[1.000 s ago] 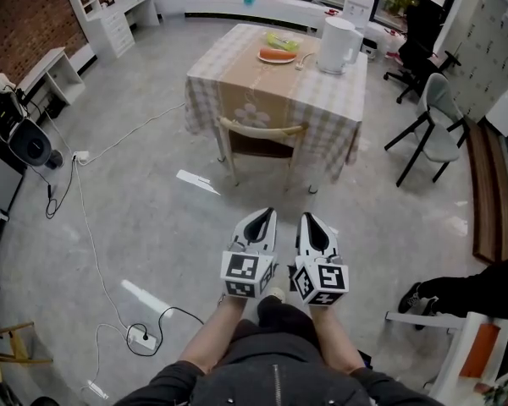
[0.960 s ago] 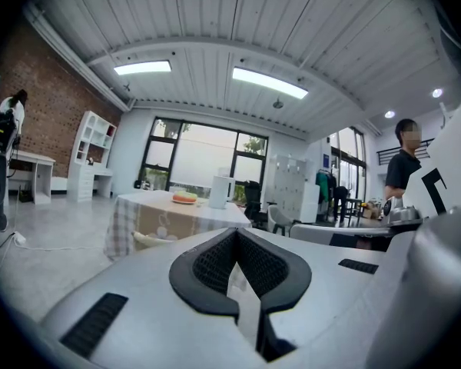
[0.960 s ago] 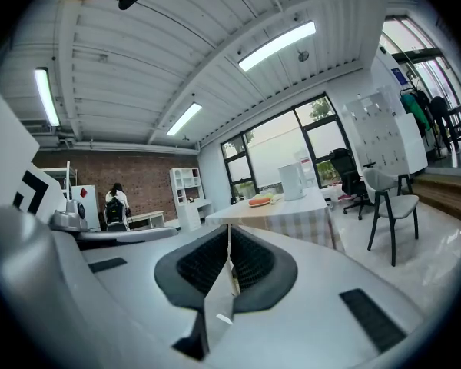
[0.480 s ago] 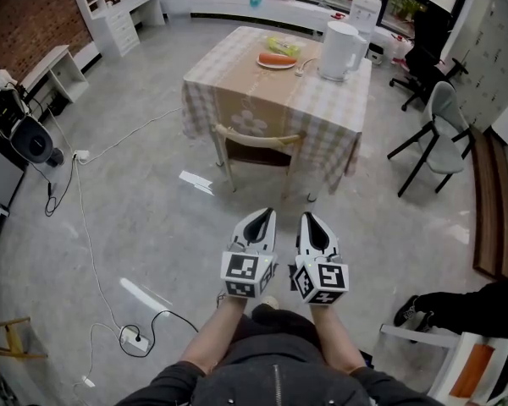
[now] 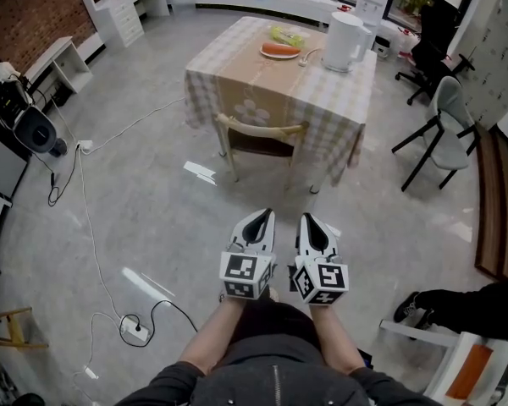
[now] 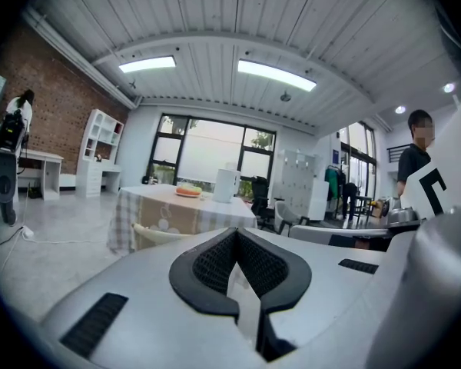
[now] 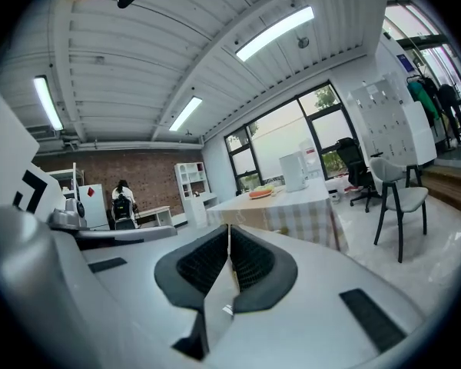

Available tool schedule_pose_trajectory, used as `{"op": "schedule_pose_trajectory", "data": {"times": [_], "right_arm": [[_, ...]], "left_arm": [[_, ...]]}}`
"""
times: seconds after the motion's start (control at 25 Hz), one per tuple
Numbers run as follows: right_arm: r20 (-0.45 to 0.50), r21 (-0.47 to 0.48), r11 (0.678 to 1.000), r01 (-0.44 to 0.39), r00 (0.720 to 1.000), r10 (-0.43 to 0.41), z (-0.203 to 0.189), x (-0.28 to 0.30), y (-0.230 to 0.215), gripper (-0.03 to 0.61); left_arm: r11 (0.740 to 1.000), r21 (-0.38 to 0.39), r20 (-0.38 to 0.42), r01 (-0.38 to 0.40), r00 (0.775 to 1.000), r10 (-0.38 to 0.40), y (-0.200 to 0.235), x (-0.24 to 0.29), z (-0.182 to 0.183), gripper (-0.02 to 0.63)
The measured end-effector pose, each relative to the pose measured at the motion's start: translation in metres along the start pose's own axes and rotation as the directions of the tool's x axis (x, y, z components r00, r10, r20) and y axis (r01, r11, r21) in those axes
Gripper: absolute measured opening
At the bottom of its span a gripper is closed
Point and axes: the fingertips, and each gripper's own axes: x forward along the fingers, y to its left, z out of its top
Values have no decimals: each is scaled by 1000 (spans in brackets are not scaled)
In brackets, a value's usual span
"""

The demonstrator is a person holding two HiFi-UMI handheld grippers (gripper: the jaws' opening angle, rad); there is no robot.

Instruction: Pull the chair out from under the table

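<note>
- The left claw (image 5: pixel 261 218) and the right claw (image 5: pixel 311 220) sit side by side at lower centre of the head view. Both are fully closed, pad against pad, and hold nothing.
- Both claws point roughly level toward the target. This posture suits an approach, not a grasp.
- The pale wooden chair with a curved backrest (image 5: pixel 261 135) stands at upper centre. Its seat is tucked beneath the near edge of the square worktop under a checked cloth (image 5: pixel 330 100), well apart from the claws across the grey floor (image 5: pixel 152 227).
- Judgement: the task is at the approach step. The claws must open before they can take the backrest.
- Only the head view shows the gap to the chair and the white jug (image 5: pixel 343 41) from above.
- Only the left claw view shows a standing person (image 6: pixel 409 164) at its right edge. Only the right claw view shows the closed right pads head-on.
</note>
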Motion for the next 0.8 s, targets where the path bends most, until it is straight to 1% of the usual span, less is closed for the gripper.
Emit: {"op": "schedule_pose_trajectory", "data": {"times": [0.2,0.36,0.8], "right_arm": [[-11,7,1000,-1,1000,2,-4,-1,2,14],[-11,5,1000,1,1000,-1,-4,6,-1,14],[-29,-16,1000,-7,1000,6,1,60,-12,14]], "left_arm": [[1000,2,-4,-5,1000,5,0,-3,-2,9],[1000,1,-11,-2,1000,2,4,4,-4,9],[1000,-15,-9,-2,1000,2,32,53,7,9]]}}
